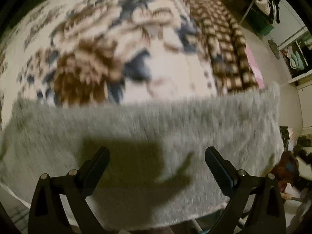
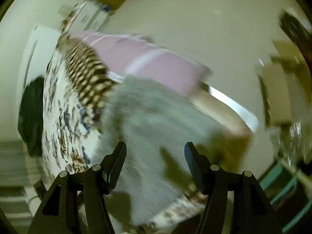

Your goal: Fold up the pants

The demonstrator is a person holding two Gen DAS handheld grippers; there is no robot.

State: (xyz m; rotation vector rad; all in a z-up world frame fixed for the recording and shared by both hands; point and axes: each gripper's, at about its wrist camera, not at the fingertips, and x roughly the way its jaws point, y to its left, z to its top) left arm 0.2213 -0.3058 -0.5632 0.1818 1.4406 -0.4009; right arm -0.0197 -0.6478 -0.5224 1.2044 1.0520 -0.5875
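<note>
The grey pants (image 1: 148, 124) lie as a flat, folded band across the near edge of a floral bedspread (image 1: 93, 44). My left gripper (image 1: 157, 152) is open and empty, hovering above the pants with its shadow on the cloth. In the right wrist view the pants (image 2: 148, 117) lie along the bed's corner. My right gripper (image 2: 155, 148) is open and empty above them. Both views are blurred by motion.
A brown checked blanket (image 1: 220, 44) and a pink sheet (image 2: 148, 58) lie at the bed's far side. A dark garment (image 2: 31, 113) sits beyond the bed. Shelves with clothes (image 1: 296, 56) stand at the right, and the floor lies past the bed edge.
</note>
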